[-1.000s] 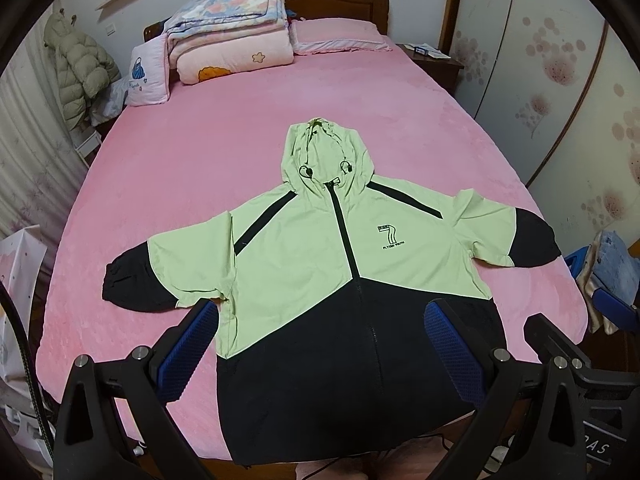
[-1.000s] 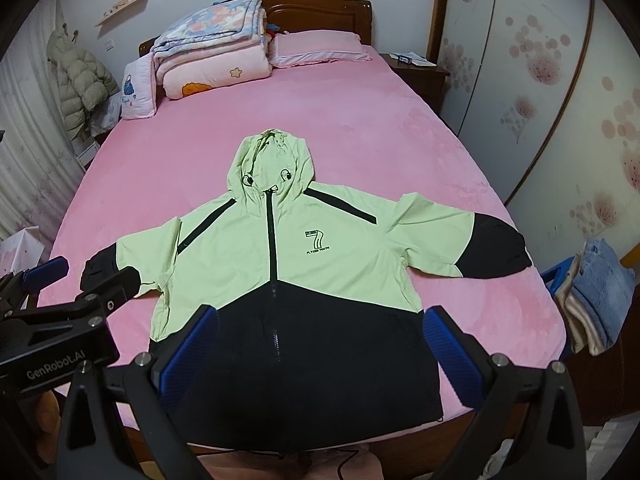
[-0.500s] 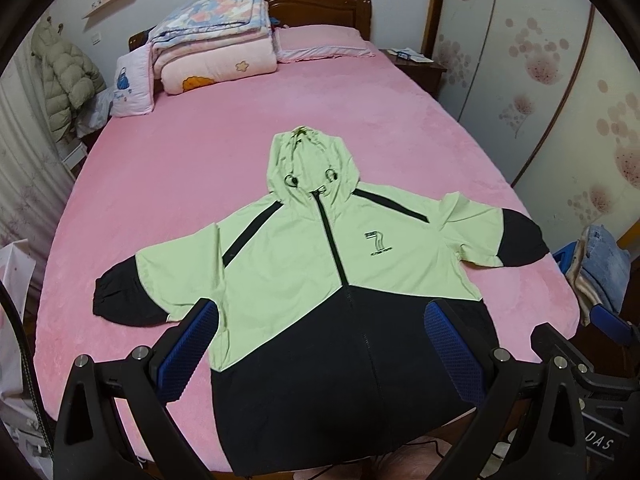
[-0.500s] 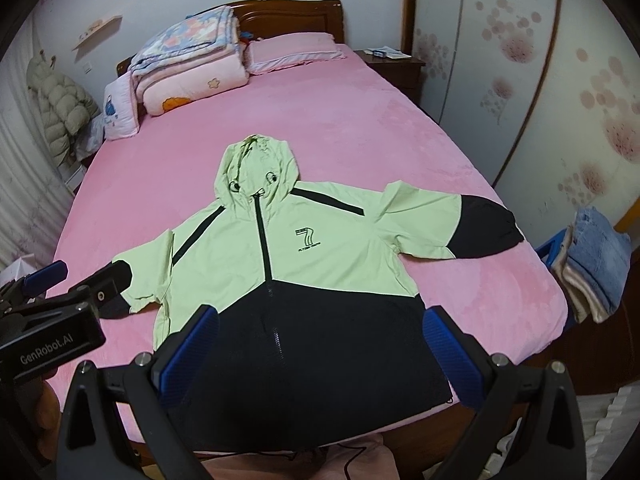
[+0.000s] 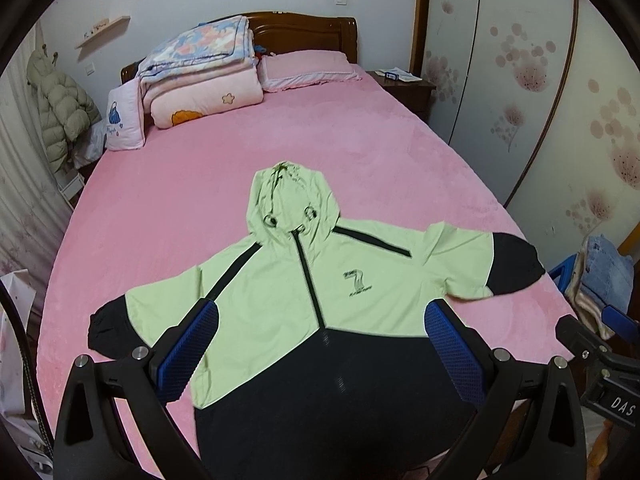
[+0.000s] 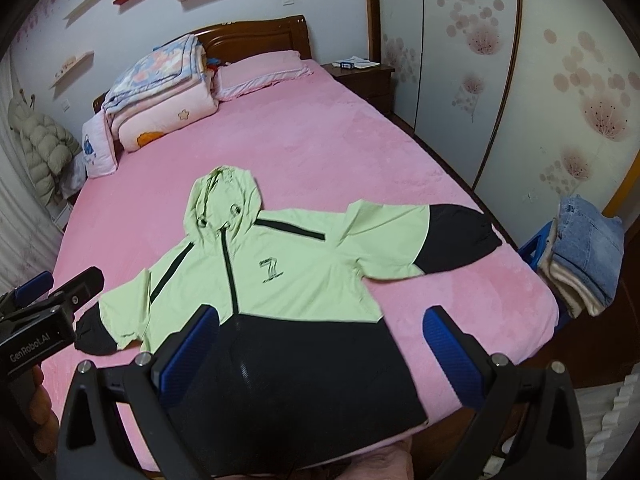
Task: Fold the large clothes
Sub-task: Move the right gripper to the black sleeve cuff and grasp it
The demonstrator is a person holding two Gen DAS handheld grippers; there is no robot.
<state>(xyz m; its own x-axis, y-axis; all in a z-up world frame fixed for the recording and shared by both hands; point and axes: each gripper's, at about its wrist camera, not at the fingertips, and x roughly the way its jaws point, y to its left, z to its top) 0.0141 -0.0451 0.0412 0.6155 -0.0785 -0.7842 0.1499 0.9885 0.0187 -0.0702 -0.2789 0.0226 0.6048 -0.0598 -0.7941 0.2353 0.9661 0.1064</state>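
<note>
**Jacket spread flat, both tongs poised at the foot edge**

Left wrist view: the left tongs (image 5: 320, 344) hang wide open over the foot edge of the bed (image 5: 168, 200), gripping nothing. The green-and-black jacket (image 5: 280, 292) lies directly ahead of them, face up and zipped. Its long axis runs straight away from the tongs: dark hem at the foot edge, hood (image 5: 290, 204) pointing toward the headboard. Sleeves are out to either side edge, and the left sleeve (image 5: 120, 320) sits just beyond the left blue pad.

Right wrist view: the right tongs (image 6: 320, 344) are spread wide too, and empty. From here the jacket (image 6: 288, 280) lies ahead and mostly to the left, its hem near the foot edge. The right sleeve (image 6: 424, 240) reaches toward the right side edge, well ahead of the tongs. The left tongs (image 6: 60, 292) show near the far sleeve. My call: each sleeve goes to the tongs on its own side, folded in across the zip line.
</note>
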